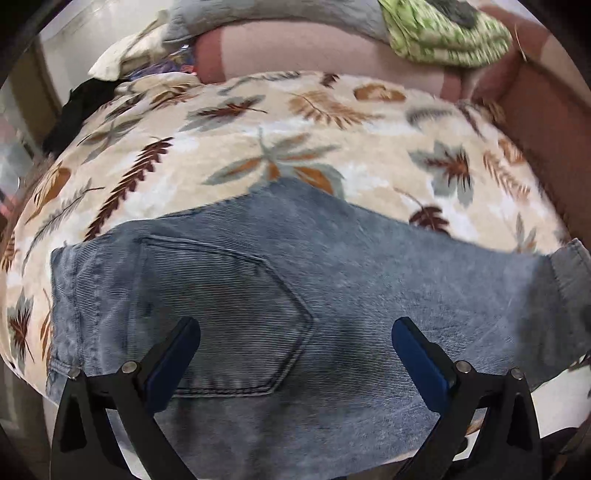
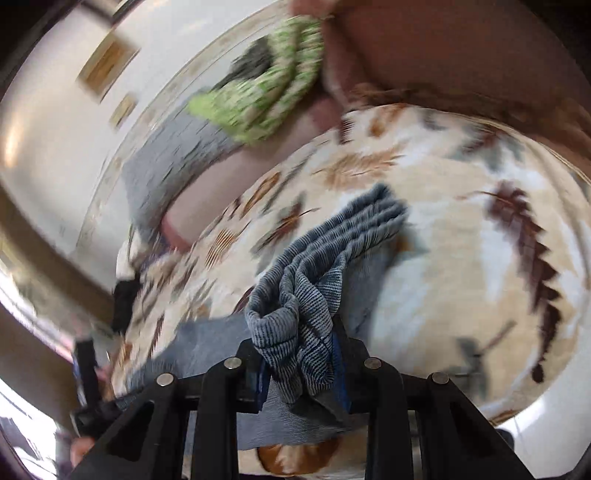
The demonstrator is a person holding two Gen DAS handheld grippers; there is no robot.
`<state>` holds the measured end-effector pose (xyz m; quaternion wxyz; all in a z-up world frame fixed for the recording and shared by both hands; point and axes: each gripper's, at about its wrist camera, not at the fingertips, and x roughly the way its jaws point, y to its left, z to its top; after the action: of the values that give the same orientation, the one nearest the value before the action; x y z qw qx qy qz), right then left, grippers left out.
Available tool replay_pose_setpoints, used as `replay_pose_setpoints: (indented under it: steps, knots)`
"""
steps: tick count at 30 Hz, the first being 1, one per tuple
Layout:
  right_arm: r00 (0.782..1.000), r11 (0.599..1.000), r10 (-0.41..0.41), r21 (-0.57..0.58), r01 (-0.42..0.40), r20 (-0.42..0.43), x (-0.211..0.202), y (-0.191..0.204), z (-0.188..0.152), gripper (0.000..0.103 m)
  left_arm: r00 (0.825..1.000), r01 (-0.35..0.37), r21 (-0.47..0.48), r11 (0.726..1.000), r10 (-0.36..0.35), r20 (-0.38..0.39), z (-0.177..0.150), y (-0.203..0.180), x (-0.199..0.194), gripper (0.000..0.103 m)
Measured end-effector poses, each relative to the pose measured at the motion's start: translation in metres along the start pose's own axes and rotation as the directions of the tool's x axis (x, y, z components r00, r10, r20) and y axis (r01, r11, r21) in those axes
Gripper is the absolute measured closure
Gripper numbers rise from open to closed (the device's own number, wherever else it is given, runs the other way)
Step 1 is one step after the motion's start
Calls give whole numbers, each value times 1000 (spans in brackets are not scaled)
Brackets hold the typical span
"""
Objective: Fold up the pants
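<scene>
Faded jeans (image 1: 295,295) lie pocket-up; left tool (image 1: 295,332) released, right tool (image 2: 301,354) grasping bunched denim.

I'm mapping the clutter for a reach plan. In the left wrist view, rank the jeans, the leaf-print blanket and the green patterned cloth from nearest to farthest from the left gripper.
1. jeans: directly under the open left gripper.
2. leaf-print blanket: spread beyond the jeans, mid-frame.
3. green patterned cloth: upper right, on the pink sofa back.

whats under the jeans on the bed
The jeans lie on a leaf-print blanket, which shows around their far and side edges. What the denim covers cannot be seen. The right gripper pinches a bunched end of them; the left gripper is open above them.
</scene>
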<state>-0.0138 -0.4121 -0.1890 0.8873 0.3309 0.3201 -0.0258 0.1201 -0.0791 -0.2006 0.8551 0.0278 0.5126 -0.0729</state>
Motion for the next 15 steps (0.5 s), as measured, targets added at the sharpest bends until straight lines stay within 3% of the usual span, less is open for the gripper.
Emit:
replay_pose_setpoints:
  steps: [9, 12, 15]
  knots:
    - [989, 985, 54, -156, -75, -138, 39, 95, -42, 74, 999, 29, -88, 996, -25, 45, -5, 52, -23, 0]
    - [969, 979, 65, -172, -108, -239, 68, 111, -68, 70, 999, 13, -117, 993, -8, 45, -5, 68, -23, 0]
    - [925, 975, -1, -207, -83, -379, 101, 118, -101, 58, 1000, 4, -129, 992, 0, 26, -8, 76, -17, 0]
